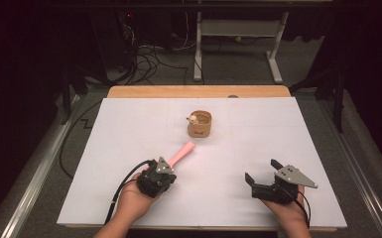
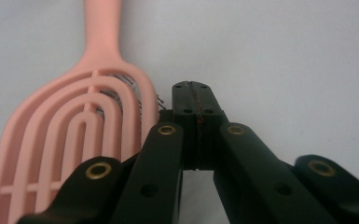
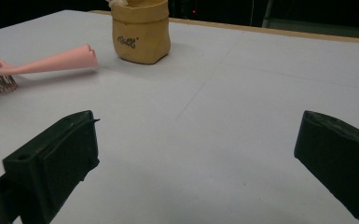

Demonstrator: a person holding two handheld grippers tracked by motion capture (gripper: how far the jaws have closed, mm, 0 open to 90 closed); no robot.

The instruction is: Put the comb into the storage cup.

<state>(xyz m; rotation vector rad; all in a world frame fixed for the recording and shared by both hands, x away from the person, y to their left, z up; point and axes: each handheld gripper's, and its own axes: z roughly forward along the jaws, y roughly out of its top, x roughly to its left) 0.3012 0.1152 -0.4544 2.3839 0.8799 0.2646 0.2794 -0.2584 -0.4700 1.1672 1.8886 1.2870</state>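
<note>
Pink hairbrush (image 1: pixel 182 151) lies on the white table (image 1: pixel 129 129), its handle pointing toward the tan pouch (image 1: pixel 199 124) that stands a little farther back in the middle. The left gripper (image 1: pixel 157 174) sits at the head end of the brush. In the left gripper view its jaws are pressed together with nothing between them, just beside the right edge of the brush head (image 2: pixel 70 140) (contact with the rim cannot be told). The right gripper (image 1: pixel 263 174) rests well apart on the right, and its jaws stand wide open and empty.

The step in hand seems to be the approach to the brush, with no grasp made yet. Probably the brush should go into the pouch. For this the left jaws must first open and then close around the head or the neck of the brush.

Room for moving is generous: the table between brush and pouch is bare, and all edges of the table are far from both things. The pouch is soft and light, so it may tip when the handle enters.
</note>
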